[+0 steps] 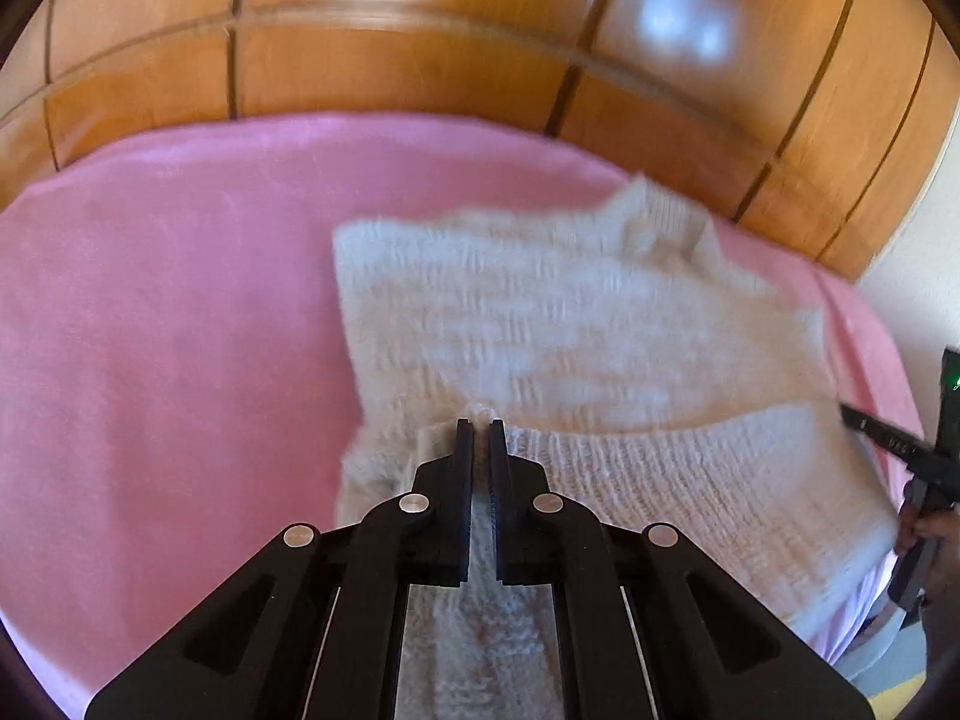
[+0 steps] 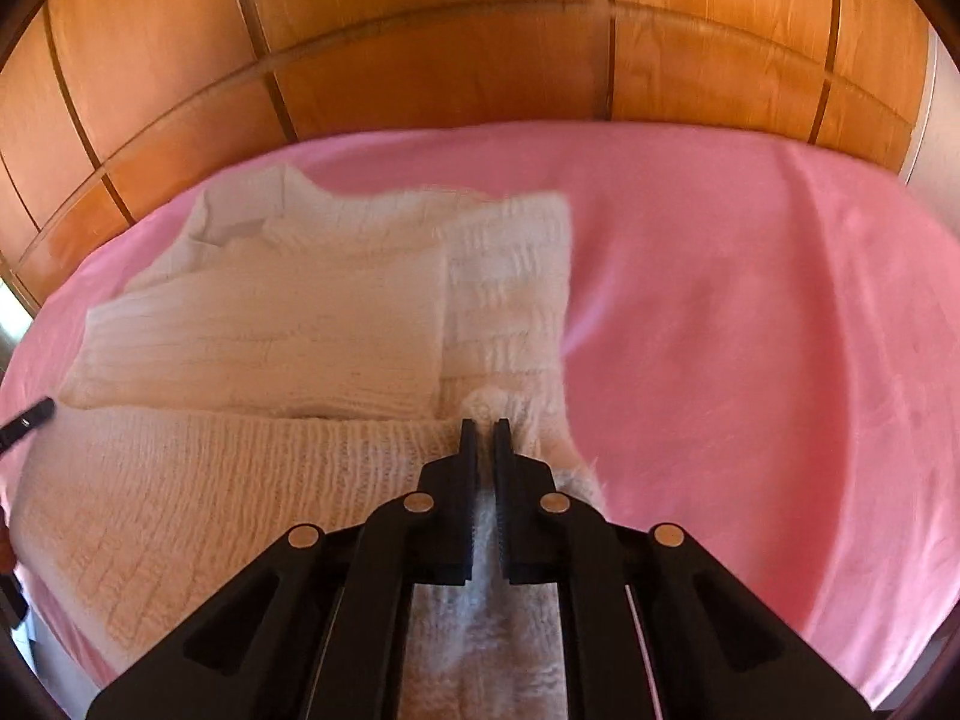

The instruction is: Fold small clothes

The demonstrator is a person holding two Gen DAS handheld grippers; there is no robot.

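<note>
A cream knitted sweater point(image 1: 540, 312) lies on the pink bedsheet point(image 1: 150, 330), its sides folded inward and its neck toward the wooden wall. My left gripper point(image 1: 480, 426) is shut on the sweater's near hem at its left corner, knit bunched between the pads. In the right wrist view the same sweater point(image 2: 270, 330) spreads to the left, and my right gripper point(image 2: 485, 426) is shut on the hem at its right corner. The hem runs lifted between the two grippers. A black finger of the right gripper point(image 1: 882, 438) shows at the left view's right edge.
Wooden panelling point(image 1: 420, 60) rises behind the bed. The pink bedsheet point(image 2: 750, 330) stretches wide to the right of the sweater. A hand point(image 1: 927, 534) holds the right tool at the bed's edge. The left gripper's finger point(image 2: 27, 417) pokes in at the right view's left edge.
</note>
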